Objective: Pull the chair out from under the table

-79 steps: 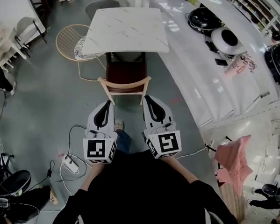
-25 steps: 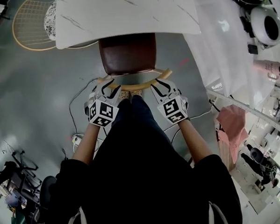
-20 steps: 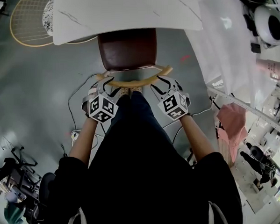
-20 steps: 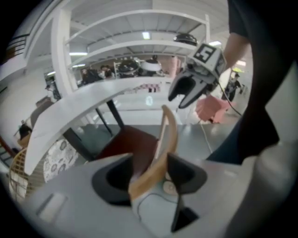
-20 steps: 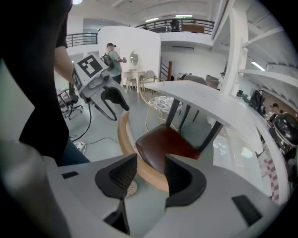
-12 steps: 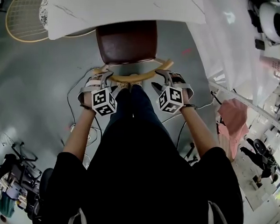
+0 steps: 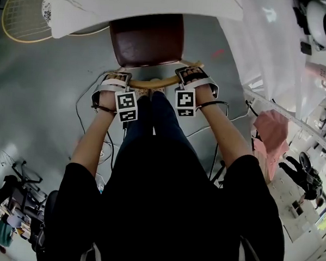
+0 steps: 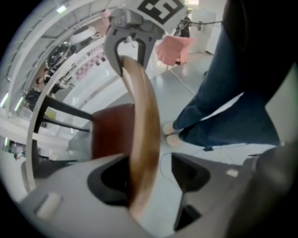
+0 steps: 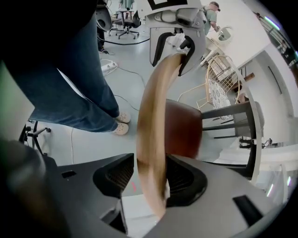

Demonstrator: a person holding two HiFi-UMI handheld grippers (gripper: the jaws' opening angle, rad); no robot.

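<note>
The chair has a dark red seat (image 7: 147,39) and a curved wooden backrest rail (image 7: 154,84); its front edge lies under the white marble table (image 7: 131,3). My left gripper (image 7: 115,80) points down over the rail's left end. Its jaws are opening, and the rail (image 8: 142,121) passes between them, close to the seat-side finger with a gap on the other side. My right gripper (image 7: 189,74) straddles the rail's right end. Its jaws stand wide around the rail (image 9: 153,121), not clamped. Each gripper view shows the other gripper at the rail's far end.
My legs and shoes (image 7: 148,91) stand right behind the chair. A round wire chair (image 7: 25,11) sits at the table's left. Cables (image 7: 85,104) run over the grey floor. A long white counter (image 7: 271,45) and a pink cloth (image 7: 272,130) are on the right.
Both grippers have sunk onto the backrest rail and rolled so that their marker cubes face upward. Their jaws have widened around the rail. The chair has stayed put over the last second.
</note>
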